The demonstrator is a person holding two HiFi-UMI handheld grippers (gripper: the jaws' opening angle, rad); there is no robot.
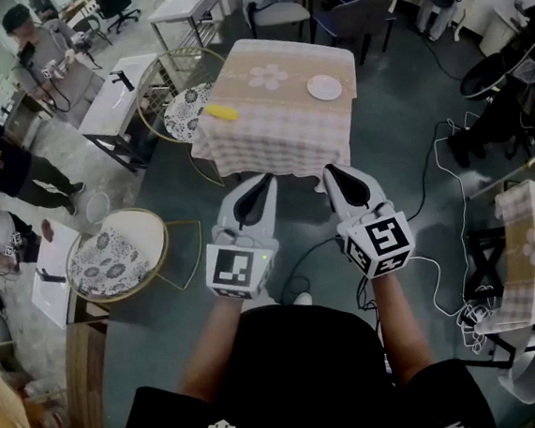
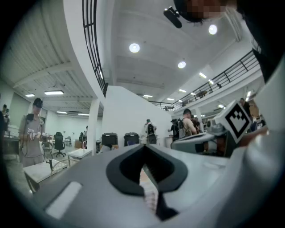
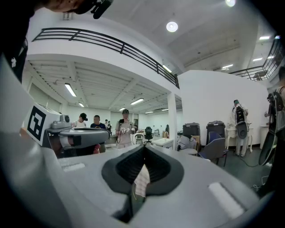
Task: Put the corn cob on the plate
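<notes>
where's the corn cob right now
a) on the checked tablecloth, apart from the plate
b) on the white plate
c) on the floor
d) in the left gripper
a: the corn cob lies on the left part of the checked tablecloth, while the plate sits empty toward the right.

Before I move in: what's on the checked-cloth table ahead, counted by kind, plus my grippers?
Yellow corn cob: 1
Round white plate: 1
Grey two-jaw grippers: 2 (left gripper, right gripper, both shut and empty)
Total: 4
</notes>
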